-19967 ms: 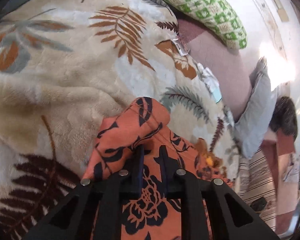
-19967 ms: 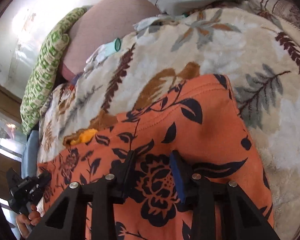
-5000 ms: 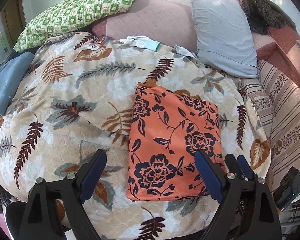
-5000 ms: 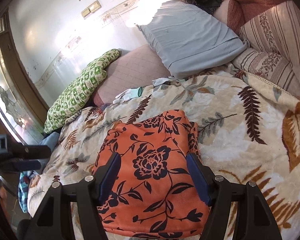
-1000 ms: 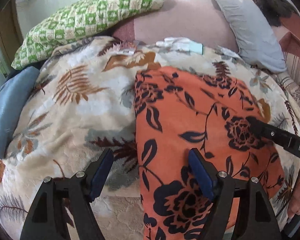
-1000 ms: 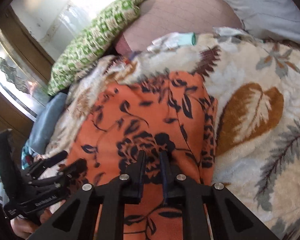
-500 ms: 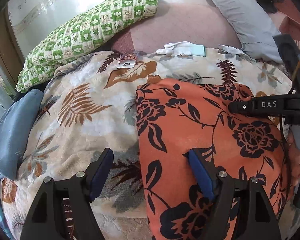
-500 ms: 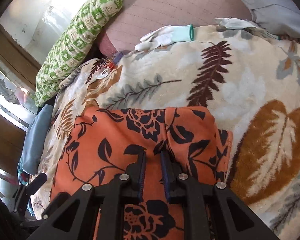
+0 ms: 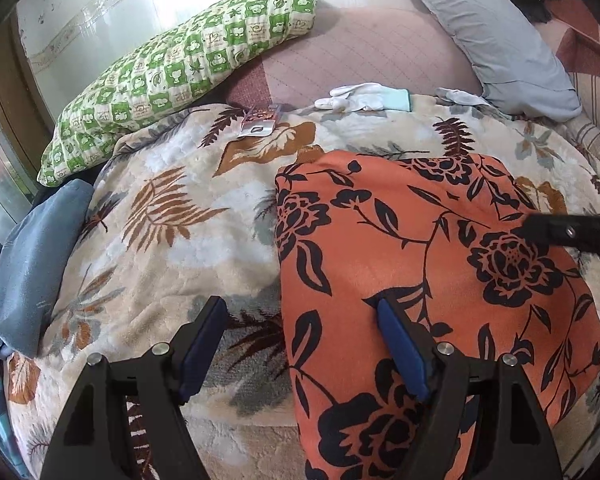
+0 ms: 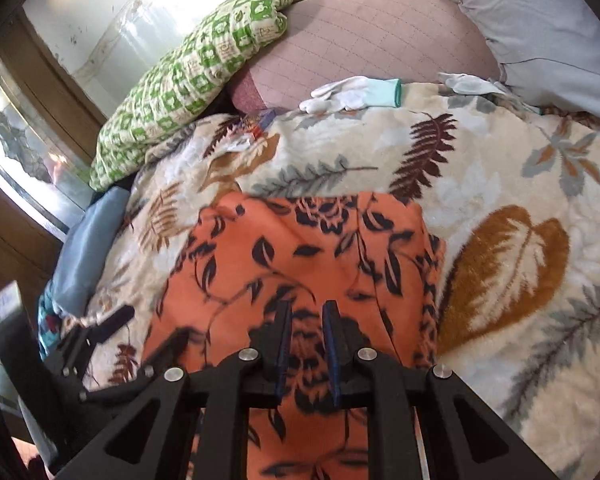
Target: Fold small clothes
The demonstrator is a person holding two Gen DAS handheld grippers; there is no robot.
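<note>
Blanket (image 9: 172, 240) with leaf print covers bed below green checked pillow (image 9: 172, 72).

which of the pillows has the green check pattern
The pillow at the far left, leaning on the wall. The other one, far right, is plain grey-blue.

A bed's leaf-print blanket (image 9: 172, 216) carries the folded orange floral garment (image 9: 420, 264); white gloves (image 9: 364, 98) lie at its far edge.
</note>
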